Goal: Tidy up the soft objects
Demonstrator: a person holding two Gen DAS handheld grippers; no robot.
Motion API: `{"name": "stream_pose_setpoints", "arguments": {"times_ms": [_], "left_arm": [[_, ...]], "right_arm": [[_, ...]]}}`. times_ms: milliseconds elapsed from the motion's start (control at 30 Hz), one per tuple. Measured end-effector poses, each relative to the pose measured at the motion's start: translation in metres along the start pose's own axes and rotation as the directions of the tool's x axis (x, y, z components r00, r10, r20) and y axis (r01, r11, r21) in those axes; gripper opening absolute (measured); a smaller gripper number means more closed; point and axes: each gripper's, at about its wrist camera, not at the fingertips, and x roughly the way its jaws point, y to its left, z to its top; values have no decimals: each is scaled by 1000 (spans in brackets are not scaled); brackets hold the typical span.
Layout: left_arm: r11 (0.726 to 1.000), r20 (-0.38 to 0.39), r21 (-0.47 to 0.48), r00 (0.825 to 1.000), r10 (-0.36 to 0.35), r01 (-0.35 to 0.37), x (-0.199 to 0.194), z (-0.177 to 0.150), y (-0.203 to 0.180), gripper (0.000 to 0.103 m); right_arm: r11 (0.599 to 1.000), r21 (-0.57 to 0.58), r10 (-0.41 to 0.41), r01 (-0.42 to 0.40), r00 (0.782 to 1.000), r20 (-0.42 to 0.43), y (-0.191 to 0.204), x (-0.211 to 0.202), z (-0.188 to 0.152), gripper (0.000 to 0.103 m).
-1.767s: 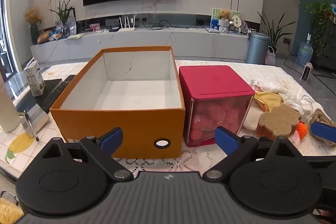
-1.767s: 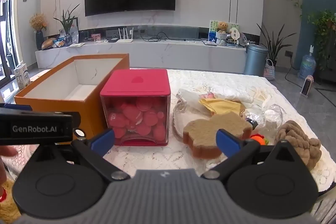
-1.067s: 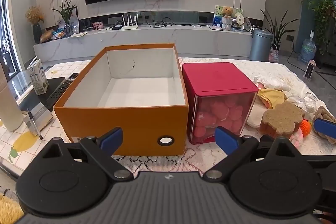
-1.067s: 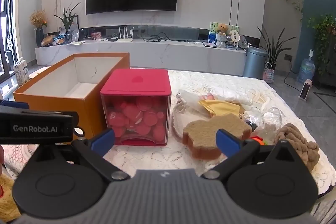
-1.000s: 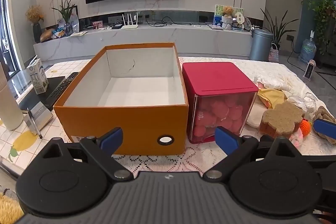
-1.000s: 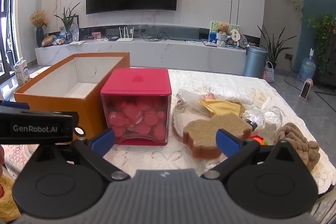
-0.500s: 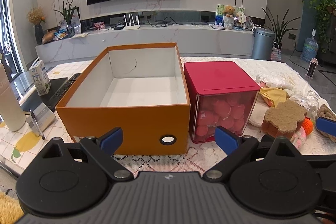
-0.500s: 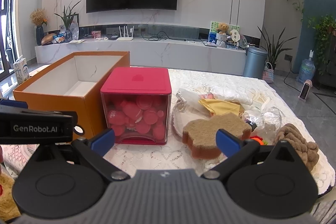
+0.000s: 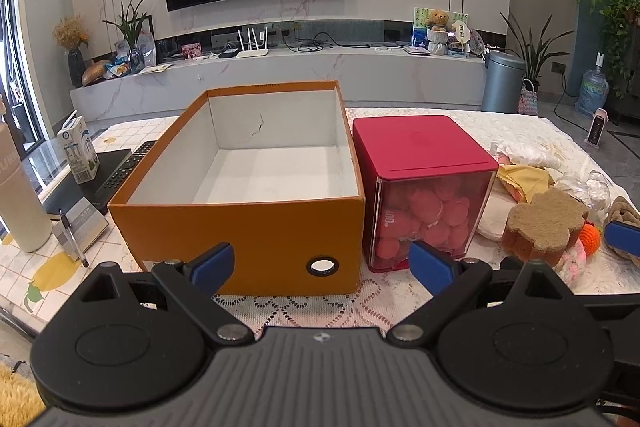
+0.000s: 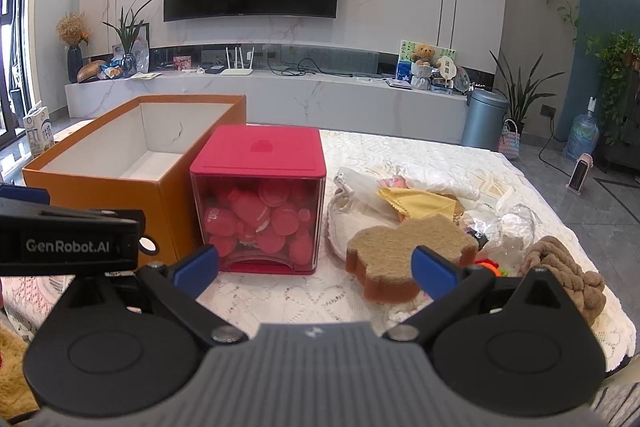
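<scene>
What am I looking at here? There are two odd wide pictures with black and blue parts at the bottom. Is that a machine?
No robot: a person holds a pair of tongs in each hand, each carrying a wide-angle camera looking forward along its blue-tipped fingers. One picture comes from the left tongs, the other from the right tongs. Both stand open, holding nothing. On the lace-covered table sit an empty orange box, a red container of pink pads, and a pile of soft things: a brown sponge, a yellow cloth, a braided rope.
</scene>
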Motion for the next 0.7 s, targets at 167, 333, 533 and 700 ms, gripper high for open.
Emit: {"name": "stream_pose_setpoints", "arguments": {"times_ms": [167,333,533,700], "left_arm": [[1000,0,1,1000,0,0,0,0,0,103],[1000,1,1,1000,0,0,0,0,0,103],[1000,0,5,1000,6,-6,0,-1,-1,103],[1000,1,5,1000,6,-6,0,-1,-1,103]], "right_arm": [[1000,0,-1,1,1000,0,0,0,0,100],[1000,0,0,0,1000,0,0,0,0,100],[1000,-3,-3,3,1000,-3,0,0,-1,100],[1000,-1,0,0,1000,-10,0,2,-2,100]]}}
